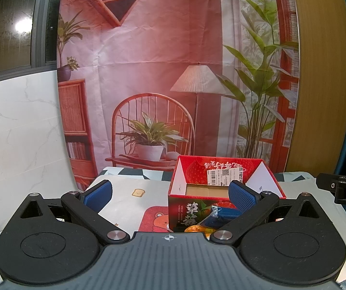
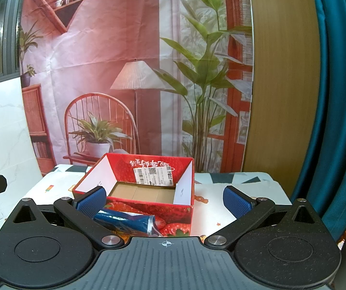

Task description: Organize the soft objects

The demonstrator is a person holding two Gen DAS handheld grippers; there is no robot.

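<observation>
red strawberry-print box (image 2: 148, 207), blue foil packet (image 2: 127, 222), blue ribbed fingers (image 2: 235, 203)

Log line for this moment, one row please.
left gripper: open, empty | right gripper: open, empty | red strawberry-print cardboard box: open, looks empty | blue foil snack packet: on table before box, ungrasped

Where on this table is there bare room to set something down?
Free: the tablecloth right of the red strawberry box, out to the table's edge, and the stretch left of it. The box's floor is bare too. Crowded: just in front of the box, where the blue packet lies.
</observation>
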